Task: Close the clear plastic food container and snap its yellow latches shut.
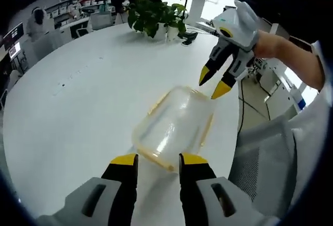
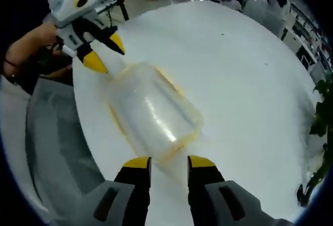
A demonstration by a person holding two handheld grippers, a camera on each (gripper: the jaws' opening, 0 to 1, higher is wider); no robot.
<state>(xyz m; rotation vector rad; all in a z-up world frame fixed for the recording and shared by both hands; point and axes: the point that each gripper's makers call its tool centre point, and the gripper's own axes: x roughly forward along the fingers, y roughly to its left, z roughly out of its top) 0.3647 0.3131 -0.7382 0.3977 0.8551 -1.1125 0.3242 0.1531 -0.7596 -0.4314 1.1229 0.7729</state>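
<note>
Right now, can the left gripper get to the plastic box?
Probably yes. The left gripper sits open right at the near end of the container on the white table, with nothing between them. The right gripper hovers at the far end, out of its way.

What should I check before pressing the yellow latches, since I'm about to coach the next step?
1. Clear plastic food container on the white round table: ok.
2. Lid resting on top: looks ok, seating cannot tell.
3. Yellow latches snapped: cannot tell.
4. Left gripper open, apart from the near end: ok.
5. Right gripper open at the opposite end: ok.
6. Container near the table edge: ok, but watch.
</note>
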